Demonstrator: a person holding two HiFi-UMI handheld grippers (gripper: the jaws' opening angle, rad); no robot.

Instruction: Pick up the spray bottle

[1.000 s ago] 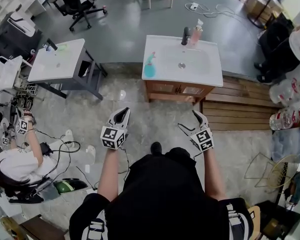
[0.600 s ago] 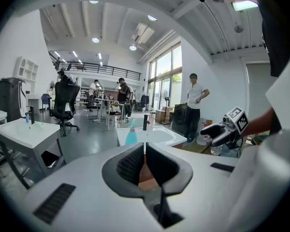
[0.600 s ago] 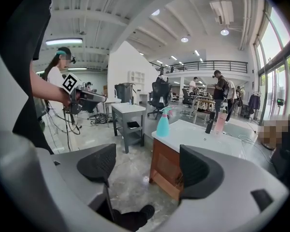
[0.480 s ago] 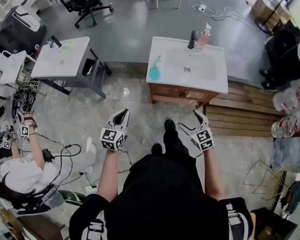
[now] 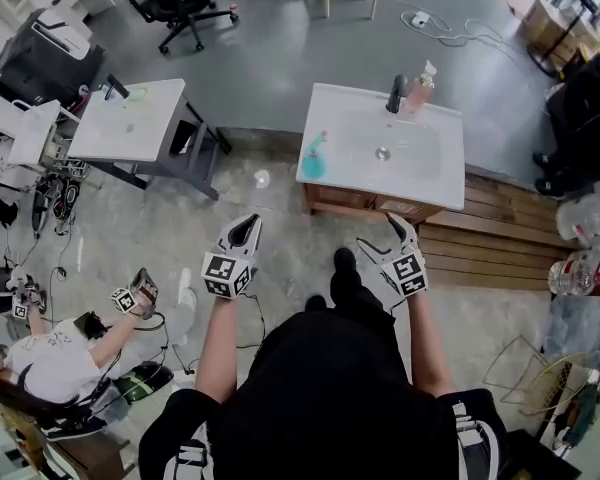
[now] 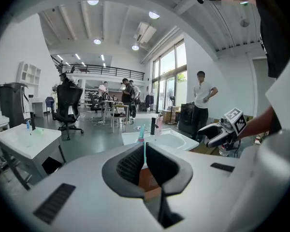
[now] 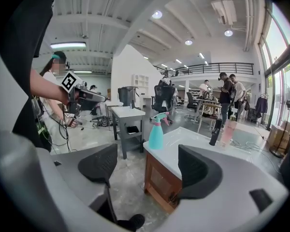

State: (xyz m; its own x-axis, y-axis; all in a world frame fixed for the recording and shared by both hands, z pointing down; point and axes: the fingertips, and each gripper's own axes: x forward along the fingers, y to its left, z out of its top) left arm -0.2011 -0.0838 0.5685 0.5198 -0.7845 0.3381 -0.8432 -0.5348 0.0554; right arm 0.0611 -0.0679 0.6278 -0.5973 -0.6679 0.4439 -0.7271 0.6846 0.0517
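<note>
on white vanity, teal spray bottle

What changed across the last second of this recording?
The person has stepped toward the sink, carrying the left gripper and right gripper forward. The spray bottle now looks nearer in both gripper views. The right gripper's jaws have just closed slightly, with nothing between them. Unchanged: the bottle stands on the sink's corner, untouched; left jaws together, right jaws wide apart.

White-topped desk with basin: teal spray bottle upright at near-left corner; black tap and pink bottle along far edge.
</note>
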